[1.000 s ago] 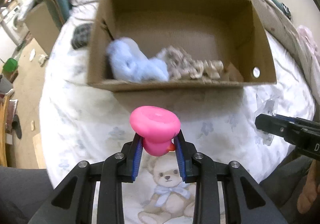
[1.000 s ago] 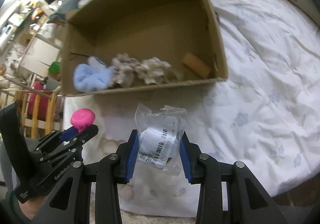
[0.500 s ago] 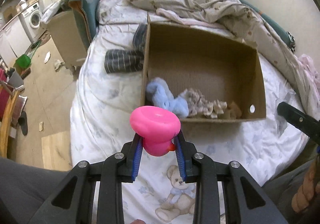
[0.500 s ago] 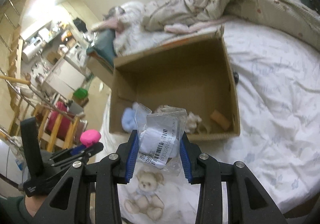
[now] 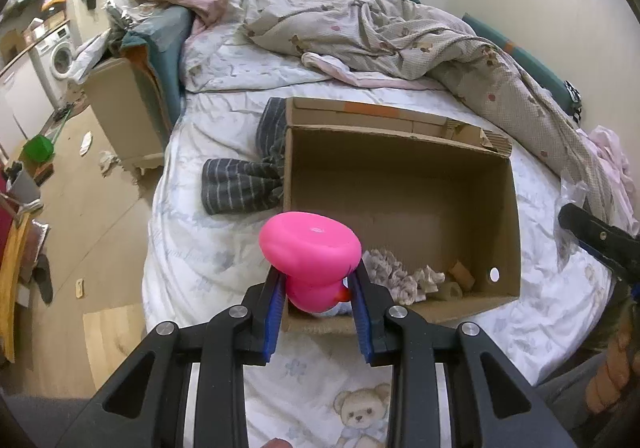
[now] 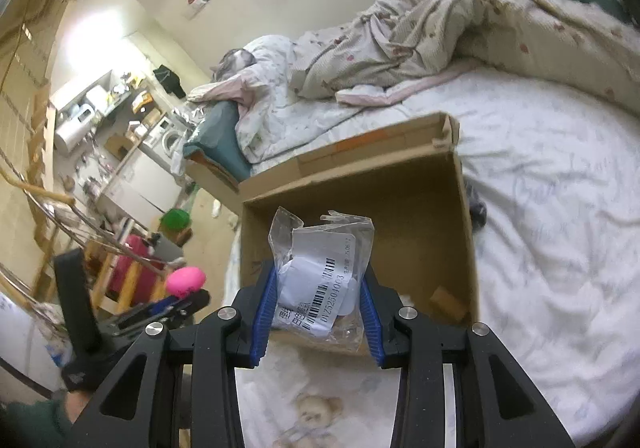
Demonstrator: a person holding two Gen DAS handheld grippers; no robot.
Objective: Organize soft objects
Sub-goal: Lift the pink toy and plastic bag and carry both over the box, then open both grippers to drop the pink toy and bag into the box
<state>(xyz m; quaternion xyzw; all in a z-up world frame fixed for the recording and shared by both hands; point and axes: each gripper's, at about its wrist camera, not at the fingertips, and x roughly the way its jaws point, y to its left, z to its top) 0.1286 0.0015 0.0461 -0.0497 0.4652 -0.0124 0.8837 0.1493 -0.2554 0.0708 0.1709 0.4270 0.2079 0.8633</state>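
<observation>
My left gripper [image 5: 316, 290] is shut on a pink rubber duck [image 5: 310, 254] and holds it high above the near left corner of an open cardboard box [image 5: 400, 184] on the bed. Inside the box lie beige fuzzy pieces [image 5: 394, 274] and a small tan block [image 5: 460, 272]. My right gripper [image 6: 320, 308] is shut on a clear plastic packet with a barcode label [image 6: 320, 280], held above the box [image 6: 360, 184] near its front edge. The left gripper with the duck [image 6: 186, 280] shows at the left of the right wrist view.
The box sits on a white bear-print bed sheet [image 5: 200, 248]. Dark striped clothing [image 5: 240, 184] lies against the box's left side. A rumpled beige quilt [image 5: 400, 32] covers the back of the bed. The bed's left edge drops to a wooden floor [image 5: 80, 208].
Both grippers have risen and pulled back from the box, which now looks smaller and farther below. The duck and the packet stay gripped.
</observation>
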